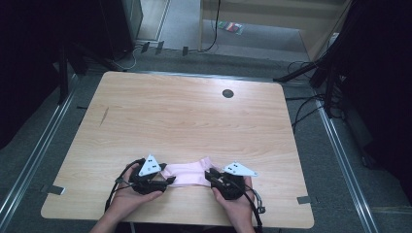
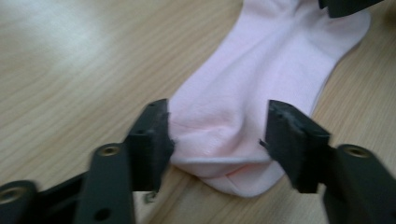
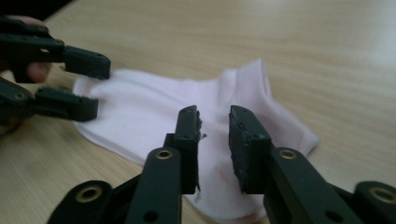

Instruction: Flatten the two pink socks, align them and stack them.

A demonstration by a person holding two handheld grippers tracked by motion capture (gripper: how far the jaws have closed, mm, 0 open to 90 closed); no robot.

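A pale pink sock (image 1: pixel 187 174) lies flat on the wooden table (image 1: pixel 194 116) near its front edge. My left gripper (image 1: pixel 167 179) is at the sock's left end. In the left gripper view the sock (image 2: pixel 261 70) has its rounded end between the wide-open jaws of that gripper (image 2: pixel 217 135), which do not press it. My right gripper (image 1: pixel 210 174) is at the sock's right end. In the right gripper view this gripper (image 3: pixel 215 126) hovers over the sock (image 3: pixel 140 112) with a narrow gap between its jaws and no fabric pinched. The left gripper (image 3: pixel 95 88) shows open beyond.
A dark round grommet (image 1: pixel 228 93) sits in the table's far right part. Cables (image 1: pixel 303 109) run over the floor to the right. Metal rails (image 1: pixel 34 160) flank the table. A person's hands (image 1: pixel 128 196) hold both grippers at the front edge.
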